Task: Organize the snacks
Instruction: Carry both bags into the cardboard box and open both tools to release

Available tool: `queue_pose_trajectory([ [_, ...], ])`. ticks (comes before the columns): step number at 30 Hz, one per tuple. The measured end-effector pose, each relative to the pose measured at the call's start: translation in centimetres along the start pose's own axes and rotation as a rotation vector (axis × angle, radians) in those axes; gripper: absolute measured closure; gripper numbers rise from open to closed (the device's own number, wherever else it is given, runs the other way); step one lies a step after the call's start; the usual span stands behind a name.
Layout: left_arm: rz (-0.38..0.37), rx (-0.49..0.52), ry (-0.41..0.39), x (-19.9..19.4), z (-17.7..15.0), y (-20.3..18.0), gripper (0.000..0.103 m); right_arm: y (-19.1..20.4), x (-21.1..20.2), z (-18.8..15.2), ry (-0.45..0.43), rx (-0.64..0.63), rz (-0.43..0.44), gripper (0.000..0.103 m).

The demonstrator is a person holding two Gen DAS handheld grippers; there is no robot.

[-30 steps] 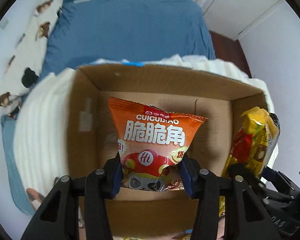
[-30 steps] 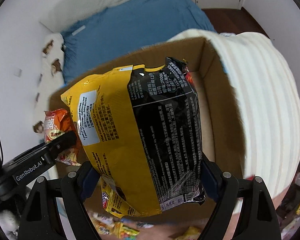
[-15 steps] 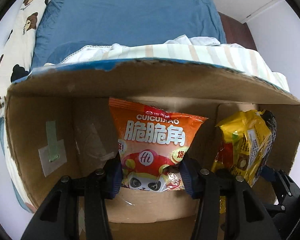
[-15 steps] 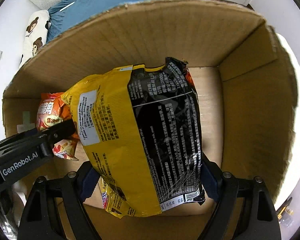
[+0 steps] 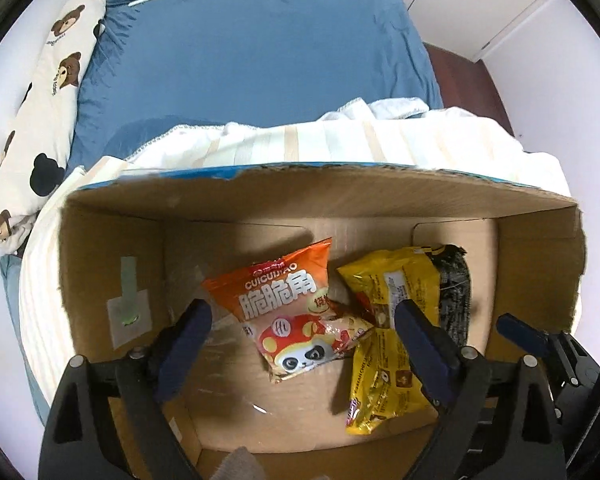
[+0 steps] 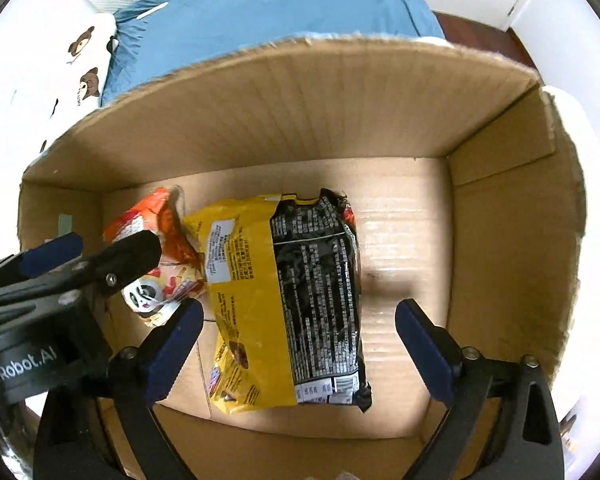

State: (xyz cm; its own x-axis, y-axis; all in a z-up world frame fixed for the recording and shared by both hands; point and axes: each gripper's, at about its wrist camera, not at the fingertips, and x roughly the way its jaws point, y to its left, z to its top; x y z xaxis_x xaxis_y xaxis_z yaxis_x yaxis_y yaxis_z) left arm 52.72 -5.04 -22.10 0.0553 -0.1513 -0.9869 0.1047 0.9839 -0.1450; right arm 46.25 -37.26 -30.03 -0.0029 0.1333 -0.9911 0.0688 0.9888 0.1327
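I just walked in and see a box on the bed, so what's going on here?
A person with two handheld grippers is packing snacks into a cardboard box on the bed. The orange panda snack bag and the yellow-and-black snack bag both lie on the box floor, side by side. The left gripper and right gripper are both open above them, holding nothing.

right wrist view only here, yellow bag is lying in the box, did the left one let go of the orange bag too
Observer: Yes. The left gripper has its jaws wide apart, and the orange bag lies loose on the box floor.
Operator: what's printed on its front
Observer: CUICUIJIAO, over a cartoon panda.
Operator: are the two bags touching
Observer: The orange bag's lower right corner lies over the yellow bag.
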Motion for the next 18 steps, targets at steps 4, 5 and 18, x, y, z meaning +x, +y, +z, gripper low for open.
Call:
queue_pose_trajectory([
  [4, -0.008, 0.004, -0.034, -1.6, -0.8, -0.1, 0.009, 1.9, -2.3, -1.7, -0.041, -0.004, 0.000, 0.004],
  [5, -0.012, 0.006, -0.046, -2.0, -1.2, -0.1, 0.009, 2.2, -3.0, -2.0, -0.055, -0.004, 0.000, 0.004],
  [18, 0.022, 0.041, -0.289, -11.4, -9.1, -0.6, 0.009, 4.6, -14.0, -7.7, -0.227, 0.005, -0.001, 0.004],
])
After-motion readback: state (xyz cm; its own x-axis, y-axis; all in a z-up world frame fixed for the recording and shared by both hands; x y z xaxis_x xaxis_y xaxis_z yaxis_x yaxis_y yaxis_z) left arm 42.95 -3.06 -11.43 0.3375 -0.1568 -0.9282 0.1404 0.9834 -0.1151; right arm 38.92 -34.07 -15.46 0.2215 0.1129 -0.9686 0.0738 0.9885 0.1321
